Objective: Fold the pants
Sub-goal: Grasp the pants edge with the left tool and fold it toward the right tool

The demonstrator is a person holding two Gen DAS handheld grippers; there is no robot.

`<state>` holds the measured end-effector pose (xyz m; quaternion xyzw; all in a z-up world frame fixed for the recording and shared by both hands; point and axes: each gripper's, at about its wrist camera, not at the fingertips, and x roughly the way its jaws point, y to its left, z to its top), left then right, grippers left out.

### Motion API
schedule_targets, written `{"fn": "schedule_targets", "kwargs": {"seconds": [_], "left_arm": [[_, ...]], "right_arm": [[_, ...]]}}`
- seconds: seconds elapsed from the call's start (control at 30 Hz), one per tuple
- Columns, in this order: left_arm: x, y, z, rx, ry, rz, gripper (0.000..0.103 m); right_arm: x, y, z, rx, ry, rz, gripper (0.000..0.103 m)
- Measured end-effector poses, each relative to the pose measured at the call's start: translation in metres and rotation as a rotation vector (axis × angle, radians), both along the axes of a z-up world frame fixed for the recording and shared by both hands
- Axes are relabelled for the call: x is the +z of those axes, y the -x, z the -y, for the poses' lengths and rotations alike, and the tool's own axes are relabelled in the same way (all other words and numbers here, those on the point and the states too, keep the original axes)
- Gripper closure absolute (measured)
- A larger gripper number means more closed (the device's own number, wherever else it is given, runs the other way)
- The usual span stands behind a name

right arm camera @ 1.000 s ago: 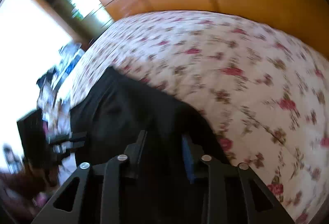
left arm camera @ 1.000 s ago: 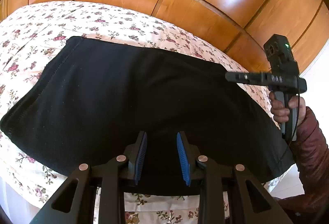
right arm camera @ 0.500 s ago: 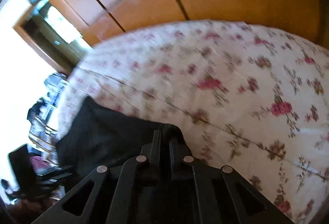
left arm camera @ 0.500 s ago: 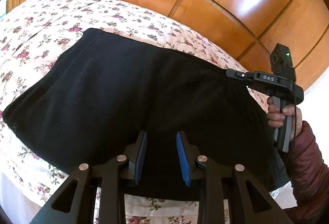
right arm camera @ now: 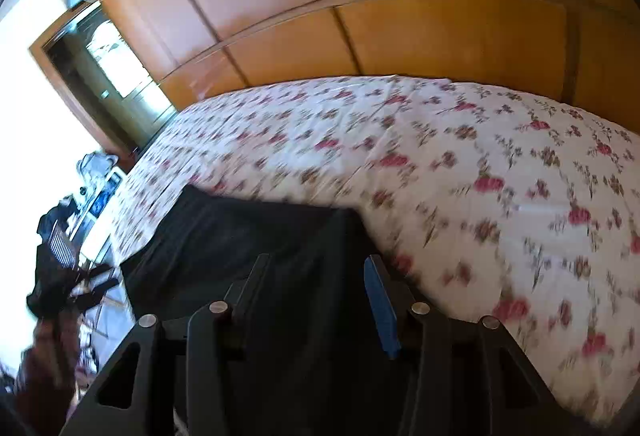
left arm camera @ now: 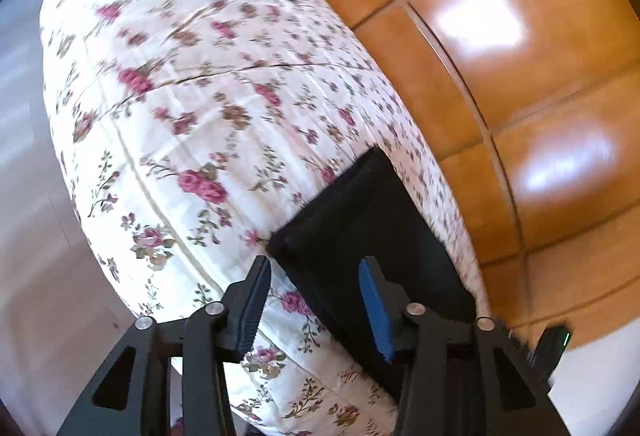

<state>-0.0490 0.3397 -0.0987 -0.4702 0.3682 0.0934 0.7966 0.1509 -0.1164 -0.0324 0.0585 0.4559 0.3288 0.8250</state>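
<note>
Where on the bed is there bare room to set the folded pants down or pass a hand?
Free: the wide floral bedspread between the black pants and the wooden wardrobe, and the stretch left of the pants' corner in the left view. Crowded: the near edge, where both open grippers, left and right, sit over the pants.

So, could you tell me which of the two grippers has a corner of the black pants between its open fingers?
The left gripper: a corner of the folded black pants sits between its open fingers. The right gripper hovers over the cloth's middle.
</note>
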Motion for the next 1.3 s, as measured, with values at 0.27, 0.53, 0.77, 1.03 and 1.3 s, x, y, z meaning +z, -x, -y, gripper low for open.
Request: {"fn": "schedule_targets", "kwargs": {"seconds": [0.27, 0.53, 0.77, 1.03, 1.3], "left_arm": [[-0.014, -0.022, 0.007, -0.014, 0.009, -0.050, 0.051], [0.012, -0.026, 0.020, -0.041, -0.149, 0.001, 0.089], [-0.010, -0.042, 0.025, -0.054, -0.242, -0.192, 0.080], [0.042, -0.025, 0.038, 0.062, -0.499, -0.135, 0.065], [0.069, -0.092, 0.136, -0.361, -0.479, 0.097, 0.065]], "right_arm": [[-0.026, 0.059, -0.008, 0.050, 0.030, -0.049, 0.055], [-0.043, 0.077, -0.008, 0.027, 0.060, -0.067, 0.055], [-0.051, 0.085, -0.014, 0.008, 0.071, -0.024, 0.046], [-0.038, 0.091, -0.002, -0.035, 0.053, -0.010, 0.046], [-0.033, 0.103, 0.054, -0.204, 0.080, -0.003, 0.046]]}}
